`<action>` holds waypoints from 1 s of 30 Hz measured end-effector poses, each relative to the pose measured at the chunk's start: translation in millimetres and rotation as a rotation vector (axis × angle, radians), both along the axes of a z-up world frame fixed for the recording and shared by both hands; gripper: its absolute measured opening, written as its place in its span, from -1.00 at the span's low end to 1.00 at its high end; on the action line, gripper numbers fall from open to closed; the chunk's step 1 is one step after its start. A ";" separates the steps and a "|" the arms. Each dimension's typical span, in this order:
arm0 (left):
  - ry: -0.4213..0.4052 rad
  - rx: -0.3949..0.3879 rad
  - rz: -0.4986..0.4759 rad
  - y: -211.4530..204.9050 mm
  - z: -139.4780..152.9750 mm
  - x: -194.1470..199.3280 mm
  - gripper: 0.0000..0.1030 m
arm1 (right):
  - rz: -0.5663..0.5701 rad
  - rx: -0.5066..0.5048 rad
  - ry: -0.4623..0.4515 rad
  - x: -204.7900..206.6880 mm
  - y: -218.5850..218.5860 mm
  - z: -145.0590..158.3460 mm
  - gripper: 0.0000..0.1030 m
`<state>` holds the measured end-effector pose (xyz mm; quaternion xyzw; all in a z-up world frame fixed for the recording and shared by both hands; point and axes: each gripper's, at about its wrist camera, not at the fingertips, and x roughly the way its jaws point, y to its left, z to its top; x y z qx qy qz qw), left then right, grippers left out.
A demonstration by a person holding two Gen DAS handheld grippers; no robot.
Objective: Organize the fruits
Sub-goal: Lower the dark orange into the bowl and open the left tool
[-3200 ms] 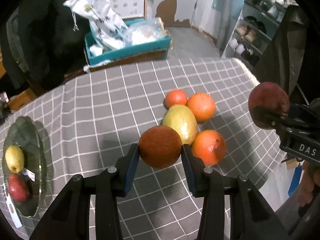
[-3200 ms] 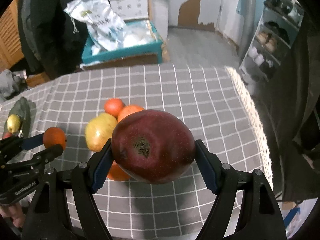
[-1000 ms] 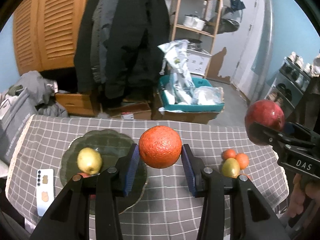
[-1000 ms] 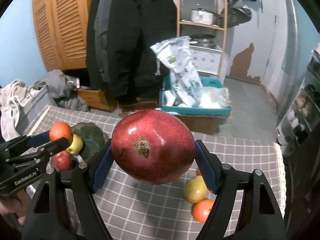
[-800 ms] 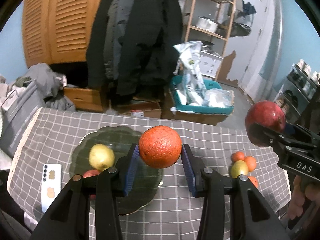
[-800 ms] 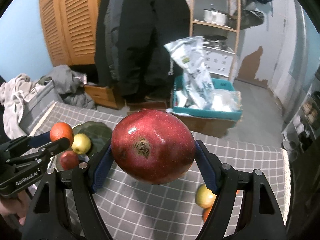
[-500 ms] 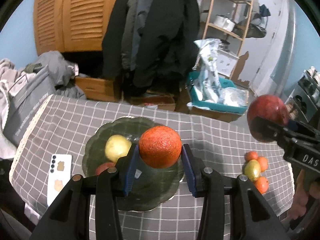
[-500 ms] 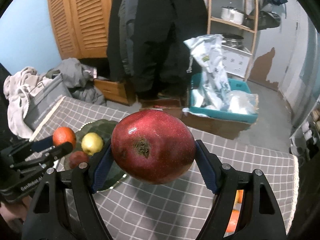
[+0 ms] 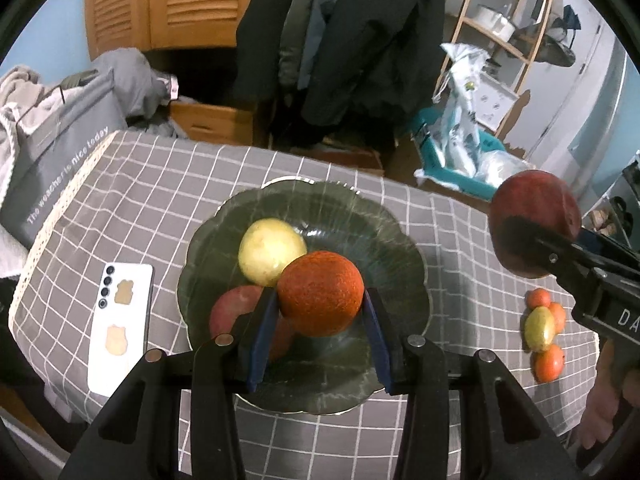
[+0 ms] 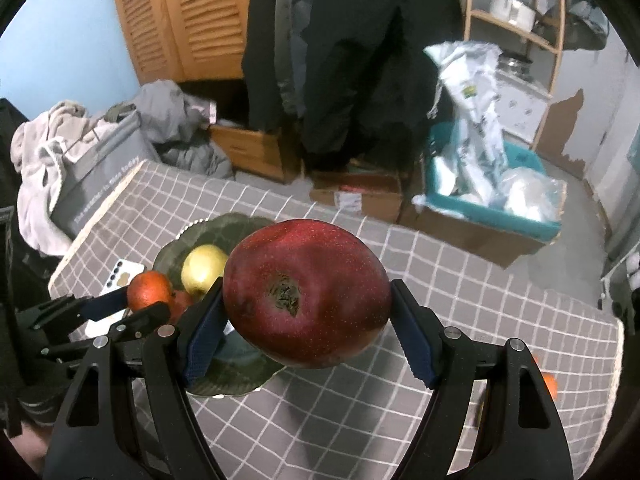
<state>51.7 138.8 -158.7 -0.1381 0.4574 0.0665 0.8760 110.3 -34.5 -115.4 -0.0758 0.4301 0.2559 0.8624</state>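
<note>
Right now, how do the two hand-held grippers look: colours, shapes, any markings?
Both are black plastic with two angular fingers, silver screws and blue ribbed pads. The left hand-held gripper looks like the right hand-held gripper, whose body shows white letters "DA" in the left view.

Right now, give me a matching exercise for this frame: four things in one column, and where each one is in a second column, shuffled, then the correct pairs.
Things:
1. orange
2. big red fruit
3. yellow fruit
4. phone

Places:
A. lying flat on the tablecloth, left of the plate
B. clamped in the right gripper
C. resting on the green plate
D. clamped in the left gripper, above the plate

Pairs: 1-D, 2-B, 3-C, 4-A
</note>
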 end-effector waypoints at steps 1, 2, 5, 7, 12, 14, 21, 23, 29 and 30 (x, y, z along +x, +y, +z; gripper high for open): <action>0.007 0.002 0.000 0.4 -2.6 0.8 -0.15 | 0.003 0.000 0.010 1.5 2.4 -3.8 0.51; 0.014 0.003 0.000 0.8 -4.8 1.7 -0.15 | 0.008 -0.002 0.022 3.5 5.7 -8.9 0.51; 0.035 0.007 -0.001 0.9 -12.1 3.8 -0.15 | 0.017 -0.010 0.048 7.3 11.7 -20.1 0.51; 0.044 0.009 -0.004 0.4 -15.8 4.8 -0.14 | 0.019 -0.011 0.069 10.4 13.6 -27.6 0.51; 0.074 0.020 -0.013 -3.1 -24.7 8.7 -0.14 | 0.011 -0.002 0.118 16.0 14.8 -41.8 0.51; 0.087 0.018 -0.016 -3.1 -28.4 9.7 -0.14 | 0.008 -0.001 0.125 17.6 15.1 -44.6 0.51; 0.099 0.038 -0.022 -3.7 -32.3 12.3 -0.01 | 0.011 -0.005 0.139 19.4 19.3 -50.9 0.51; 0.094 0.050 -0.022 -3.9 -30.6 13.1 0.21 | 0.013 -0.007 0.142 20.1 20.2 -52.1 0.51; 0.081 0.061 0.014 5.8 -24.8 8.7 0.23 | 0.013 -0.005 0.154 22.1 22.2 -56.5 0.51; 0.078 0.061 0.028 9.6 -23.2 8.2 0.24 | 0.014 -0.006 0.157 22.4 23.3 -57.6 0.51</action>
